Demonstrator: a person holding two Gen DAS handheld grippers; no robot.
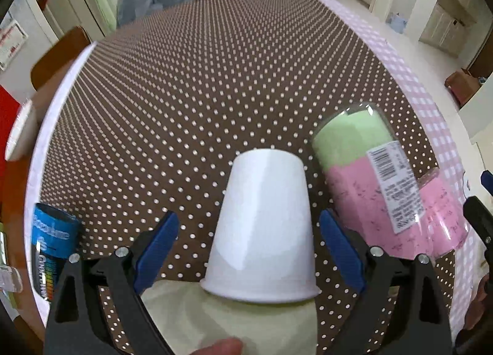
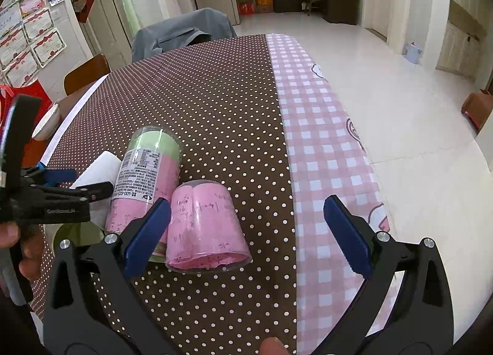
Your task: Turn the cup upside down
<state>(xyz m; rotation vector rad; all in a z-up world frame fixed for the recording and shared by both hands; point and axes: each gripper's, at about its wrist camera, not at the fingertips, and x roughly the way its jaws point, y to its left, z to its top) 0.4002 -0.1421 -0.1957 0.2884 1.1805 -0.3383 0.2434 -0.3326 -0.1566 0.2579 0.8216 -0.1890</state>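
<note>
A white paper cup (image 1: 262,225) stands upside down, rim down, partly on a pale yellow cloth (image 1: 231,321) on the brown dotted tablecloth. My left gripper (image 1: 248,250) is open, its blue pads on either side of the cup with gaps on both sides. In the right wrist view the cup (image 2: 97,170) shows partly behind the left gripper (image 2: 71,184). My right gripper (image 2: 246,231) is open and empty above the table, to the right of the cup.
A clear tube of green and pink rolls (image 1: 369,170) lies just right of the cup; a short pink tube (image 2: 206,225) lies beside it. A blue can (image 1: 52,244) is at the left. The pink checked cloth (image 2: 323,154) covers the table's right edge. A chair with a grey jacket (image 2: 181,33) stands at the far side.
</note>
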